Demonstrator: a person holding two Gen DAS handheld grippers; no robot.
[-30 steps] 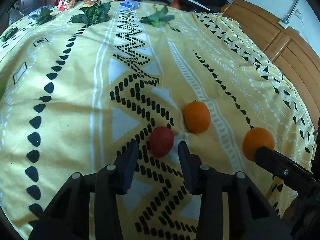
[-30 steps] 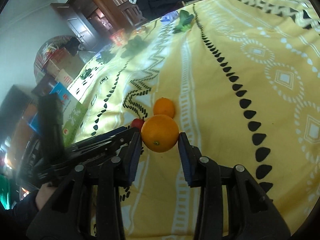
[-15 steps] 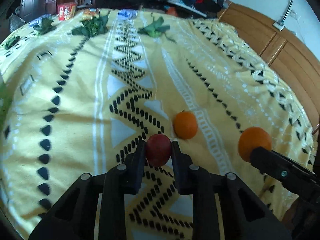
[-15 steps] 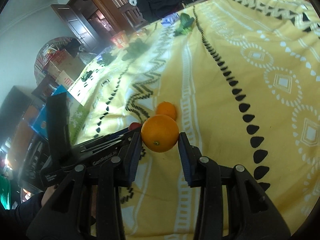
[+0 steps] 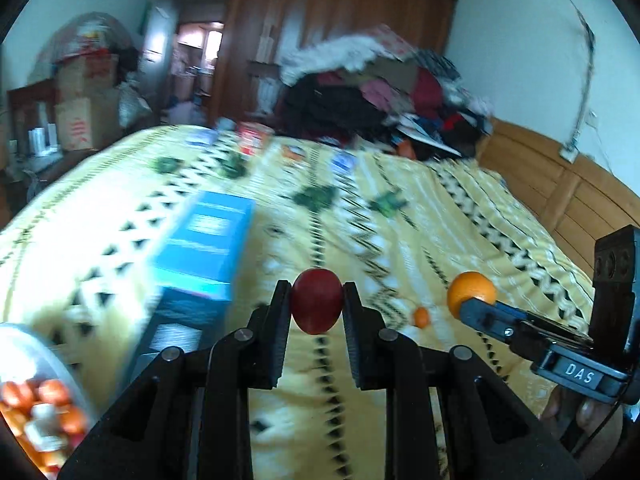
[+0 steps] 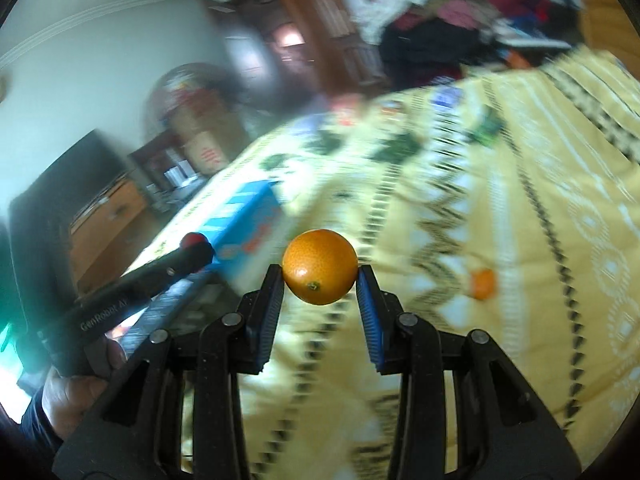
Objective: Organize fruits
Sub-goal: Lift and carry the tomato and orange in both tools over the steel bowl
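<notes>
My left gripper (image 5: 316, 304) is shut on a dark red fruit (image 5: 317, 306) and holds it in the air above the yellow patterned bedspread (image 5: 400, 240). My right gripper (image 6: 320, 276) is shut on a large orange (image 6: 320, 266), also lifted; this orange shows in the left wrist view (image 5: 471, 294) at the right. A smaller orange (image 5: 421, 317) lies on the bedspread between the grippers; it also shows in the right wrist view (image 6: 483, 284). The left gripper with the red fruit (image 6: 192, 240) appears at the left of the right wrist view.
A blue box (image 5: 204, 256) lies on the bed at left, also in the right wrist view (image 6: 248, 220). A clear container with orange and white items (image 5: 36, 400) sits at lower left. Green leafy items (image 5: 316, 196), packets and a clothes pile (image 5: 360, 96) lie at the far end.
My left gripper closed on the red fruit and lifted it. Both grippers rose and tilted up with their fruits; the view swung left toward the blue box. One small orange stays on the bed.
</notes>
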